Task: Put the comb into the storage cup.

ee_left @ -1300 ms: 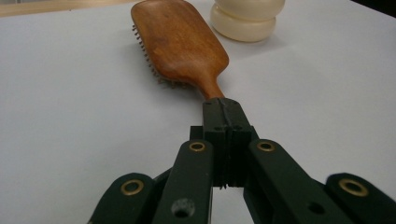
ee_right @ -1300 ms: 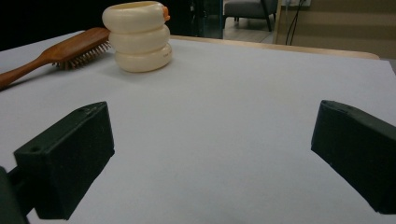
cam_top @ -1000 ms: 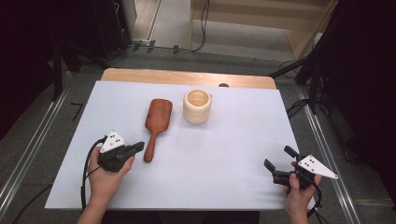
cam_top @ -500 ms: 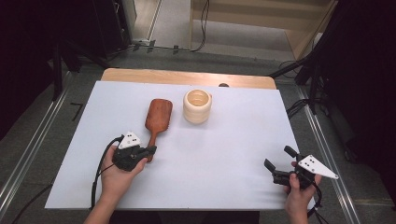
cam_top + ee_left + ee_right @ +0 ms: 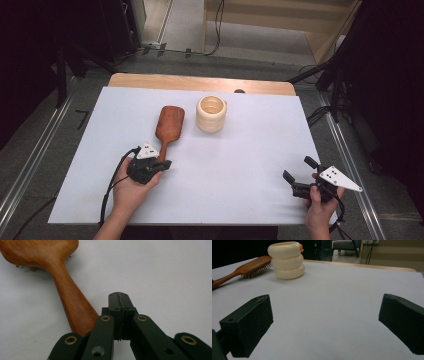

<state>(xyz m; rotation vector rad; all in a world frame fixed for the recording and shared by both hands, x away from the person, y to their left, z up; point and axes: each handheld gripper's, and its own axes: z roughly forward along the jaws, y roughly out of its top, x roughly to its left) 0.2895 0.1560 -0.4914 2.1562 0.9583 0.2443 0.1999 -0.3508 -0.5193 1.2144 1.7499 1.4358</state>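
**Left gripper at the hairbrush handle, jaws together**

The wooden hairbrush (image 5: 168,127) lay bristles-down on the white worktop (image 5: 250,160), left of centre, with its long axis running away from the person: paddle head at the far end, handle tapering back toward the near edge. Just to its right, apart from it, stood a cream ribbed cup (image 5: 211,114).

The left gripper (image 5: 162,163) sat right at the handle's near end. In the left gripper view its jaws were pressed together with nothing between them, and the hairbrush handle (image 5: 75,307) ran beside them on their left, angling up and away; whether the linkage touched the wood I could not tell. As I judged it, the jaws would have to spread and shift across onto the handle, straddling it across its width, before any pick-up.

The right gripper (image 5: 296,176) was held well apart, near the worktop's right front corner, its jaws spread wide and empty, pointing across the sheet toward the cup. The left hand was plainly the nearer one.
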